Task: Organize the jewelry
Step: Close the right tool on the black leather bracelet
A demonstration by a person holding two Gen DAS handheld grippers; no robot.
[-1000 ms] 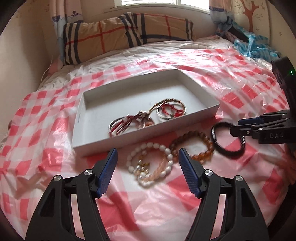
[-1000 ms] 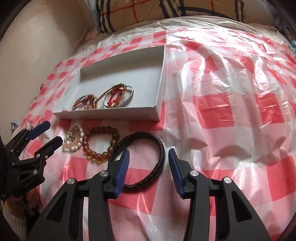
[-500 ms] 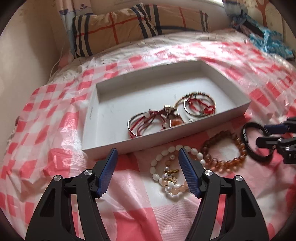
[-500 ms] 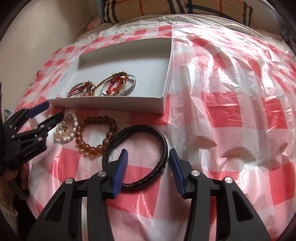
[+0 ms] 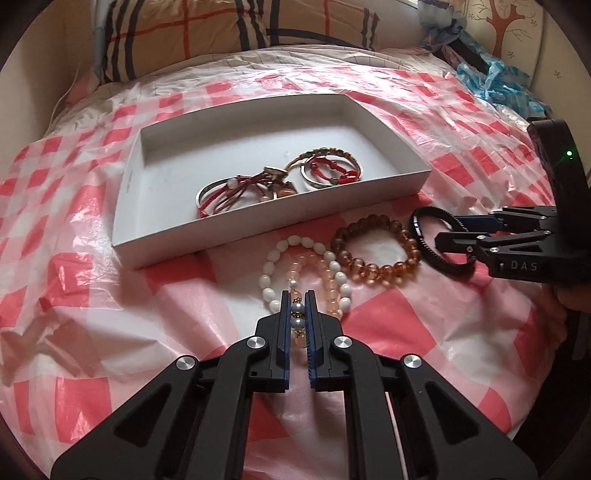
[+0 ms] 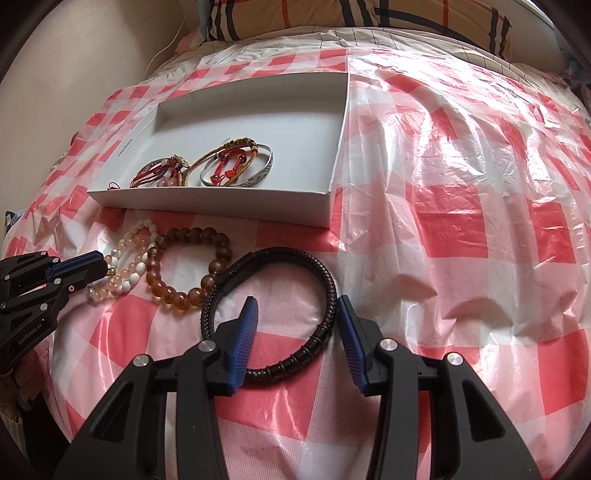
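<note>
Two tongs work the bed (image 5: 424, 332): left tongs (image 5: 298, 295) have just closed, pinching the pearl bracelet (image 5: 306, 273); right tongs (image 6: 295, 314) half-open, straddling the black bracelet (image 6: 325, 280); amber bracelet (image 5: 373, 254) between, white box (image 5: 258, 229) behind.

Bed cover (image 5: 92, 280): red-and-white checked plastic sheet, wrinkled, glossy.
Pillow (image 5: 221, 33): tan plaid, at far end.
Wall (image 6: 74, 55): plain beige, left.
Far right (image 5: 506, 29): cream tree-print panel, crumpled blue fabric (image 5: 495, 85).
Light: soft daylight.
</note>
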